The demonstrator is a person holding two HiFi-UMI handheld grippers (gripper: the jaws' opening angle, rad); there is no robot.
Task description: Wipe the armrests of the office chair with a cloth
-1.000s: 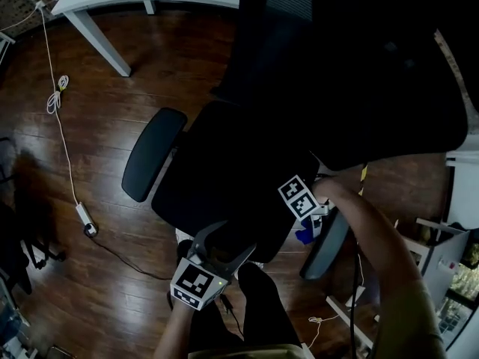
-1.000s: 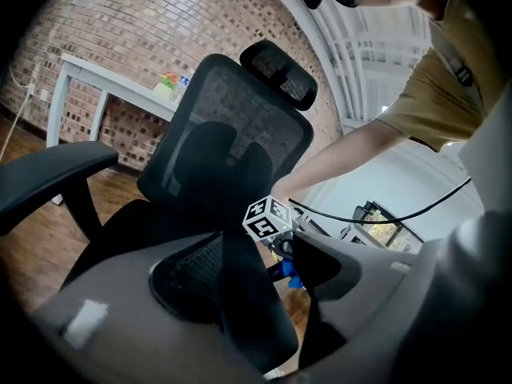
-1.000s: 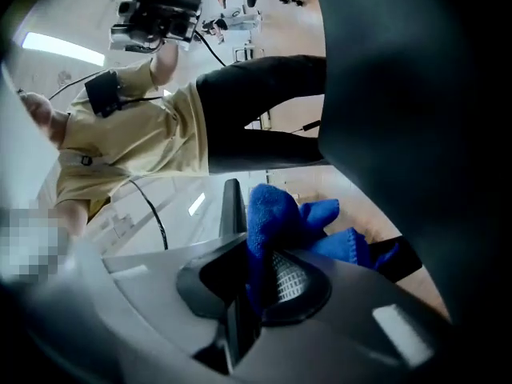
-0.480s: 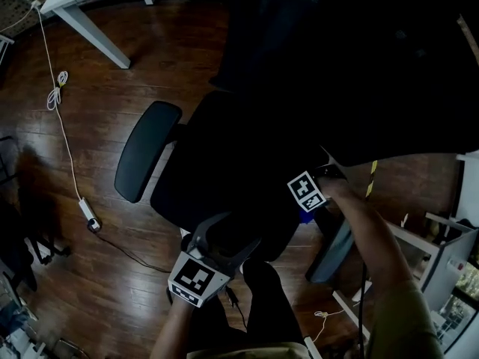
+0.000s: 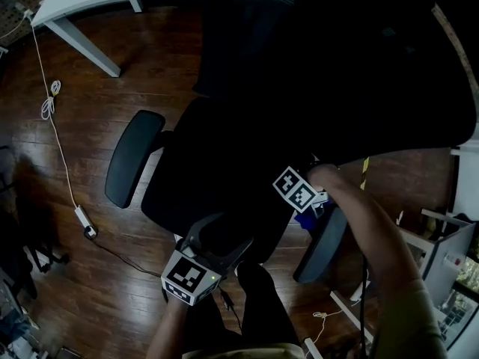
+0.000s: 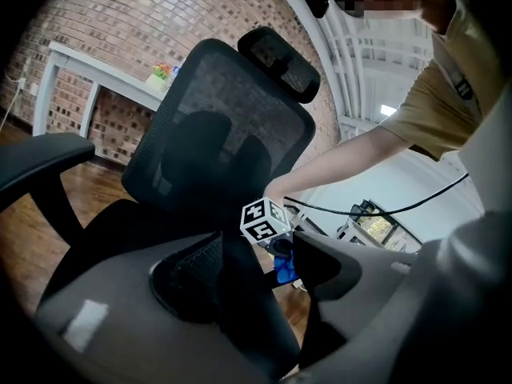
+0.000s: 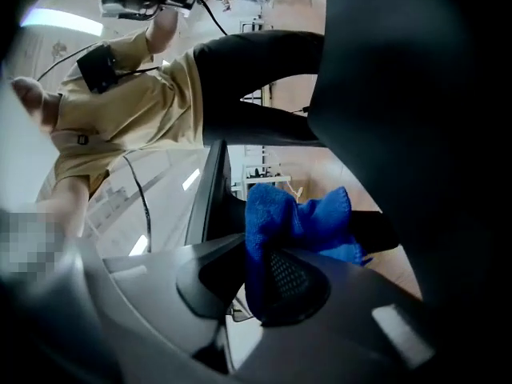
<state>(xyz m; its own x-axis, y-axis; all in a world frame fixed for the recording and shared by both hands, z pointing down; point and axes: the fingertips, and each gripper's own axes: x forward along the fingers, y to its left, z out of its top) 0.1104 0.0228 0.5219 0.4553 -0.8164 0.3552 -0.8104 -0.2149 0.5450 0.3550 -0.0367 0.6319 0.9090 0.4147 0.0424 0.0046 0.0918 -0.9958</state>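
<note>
While the left armrest [image 5: 133, 158] sits alone out left, the left gripper [image 5: 218, 235] hangs over the seat [image 5: 217, 174] front, jaws apart, nothing between them. Further right, the right gripper [image 5: 309, 209] is clamped on the blue cloth [image 7: 292, 214], at the right armrest [image 5: 322, 247].

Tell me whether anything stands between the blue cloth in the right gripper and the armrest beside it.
Nothing visible does. The right gripper is shut on the blue cloth, and in the head view the cloth sits right at one end of the armrest. Whether they actually touch can't be confirmed.
</note>
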